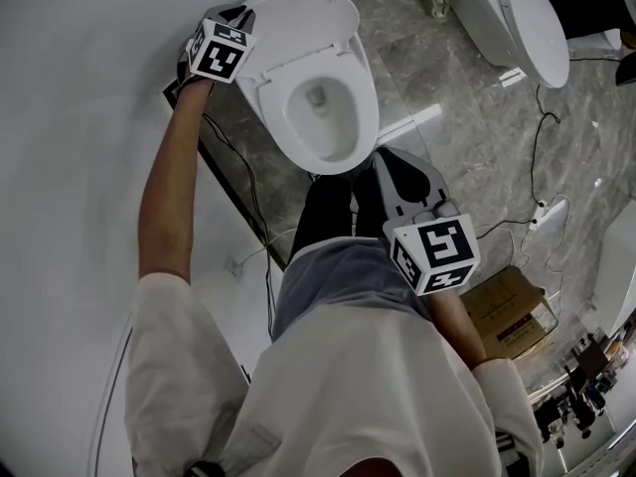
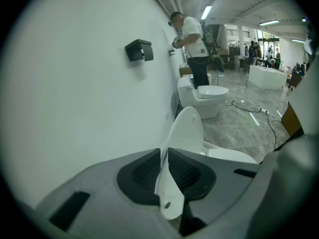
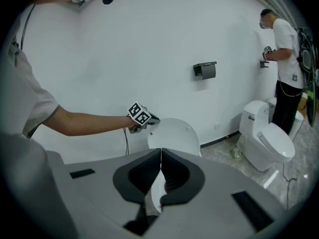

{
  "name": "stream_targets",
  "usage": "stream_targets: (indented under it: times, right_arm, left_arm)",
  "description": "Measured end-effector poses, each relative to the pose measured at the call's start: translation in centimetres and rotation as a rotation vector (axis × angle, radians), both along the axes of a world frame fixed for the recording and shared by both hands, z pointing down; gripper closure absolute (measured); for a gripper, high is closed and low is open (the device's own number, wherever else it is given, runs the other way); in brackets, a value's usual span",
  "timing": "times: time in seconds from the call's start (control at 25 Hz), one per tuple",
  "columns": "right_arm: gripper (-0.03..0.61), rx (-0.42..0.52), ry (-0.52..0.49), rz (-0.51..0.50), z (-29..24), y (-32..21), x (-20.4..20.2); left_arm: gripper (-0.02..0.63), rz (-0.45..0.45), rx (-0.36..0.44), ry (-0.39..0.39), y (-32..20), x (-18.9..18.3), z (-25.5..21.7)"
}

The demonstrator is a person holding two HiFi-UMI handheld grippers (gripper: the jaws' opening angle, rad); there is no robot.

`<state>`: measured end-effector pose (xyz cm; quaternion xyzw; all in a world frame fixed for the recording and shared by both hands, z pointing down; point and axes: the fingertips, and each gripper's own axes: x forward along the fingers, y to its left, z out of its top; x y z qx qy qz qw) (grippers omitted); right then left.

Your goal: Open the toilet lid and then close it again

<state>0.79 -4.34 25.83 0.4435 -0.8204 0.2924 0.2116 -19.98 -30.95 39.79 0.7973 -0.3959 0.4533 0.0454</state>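
The left gripper [image 1: 241, 13] is clamped on the upper edge of the toilet lid [image 1: 298, 23], with the rim pinched between its pads. The lid is white, oval and smooth. It stands raised, close to the wall, with its inner face towards the person. In the left gripper view a small round buffer [image 2: 167, 204] shows on the lid near the jaws. Just below and to the right of this gripper, the toilet bowl [image 1: 363, 117] lies uncovered with its seat down and an outlet at the bottom. The right gripper [image 1: 383, 155] hangs beside the near rim, jaws closed on nothing. To its right stands a cardboard box [image 1: 507, 311], contents unclear.
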Motion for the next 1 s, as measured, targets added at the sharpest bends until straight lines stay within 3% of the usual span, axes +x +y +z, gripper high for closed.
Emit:
stream_targets:
  times: [1.0]
  right_arm:
    - [0.568,0.007,-0.021,-0.035,0.0,3.8,2.8]
  left_arm:
    - [0.568,-0.058,-0.038,0.061,4.9,1.8,-0.8]
